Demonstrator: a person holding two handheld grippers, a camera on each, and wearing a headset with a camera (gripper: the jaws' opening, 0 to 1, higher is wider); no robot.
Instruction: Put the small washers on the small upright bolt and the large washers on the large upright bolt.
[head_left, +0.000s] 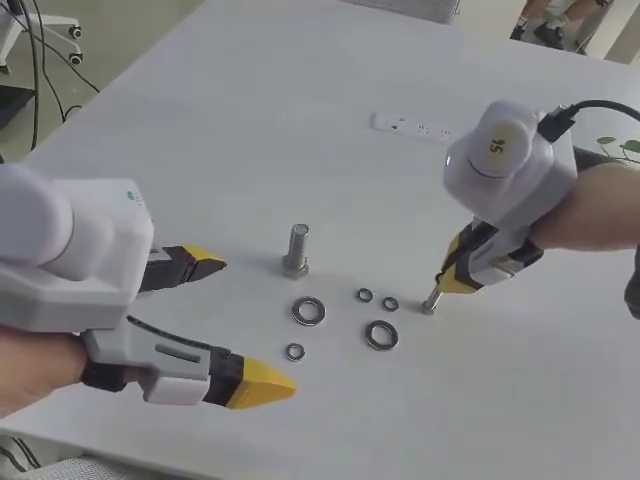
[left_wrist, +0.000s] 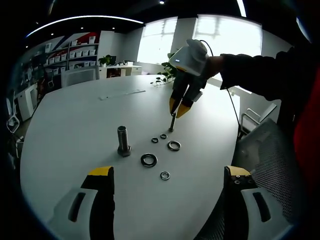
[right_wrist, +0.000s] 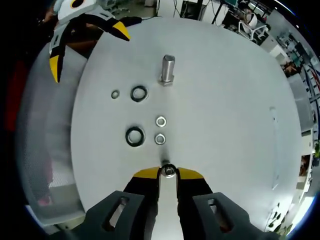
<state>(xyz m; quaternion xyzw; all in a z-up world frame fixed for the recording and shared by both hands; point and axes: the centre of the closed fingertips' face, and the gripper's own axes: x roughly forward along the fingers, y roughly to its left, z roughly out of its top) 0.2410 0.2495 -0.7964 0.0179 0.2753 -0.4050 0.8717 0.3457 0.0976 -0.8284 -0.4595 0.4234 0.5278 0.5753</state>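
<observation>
Right claw (head_left: 447, 283) holds washer (right_wrist: 169, 171) over small bolt (head_left: 431, 300); 5 washers (head_left: 309, 311) nearby.

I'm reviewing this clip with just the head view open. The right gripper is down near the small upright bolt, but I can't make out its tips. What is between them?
Observer: In the right gripper view, the right gripper has its jaws closed on a small round piece. I can't tell whether it is a washer or the bolt's end.
Operator: Is it over the small bolt, or beside it?
Observer: Over it. In the left gripper view, the tips sit right at the bolt's top end, and its shaft shows below them.
</observation>
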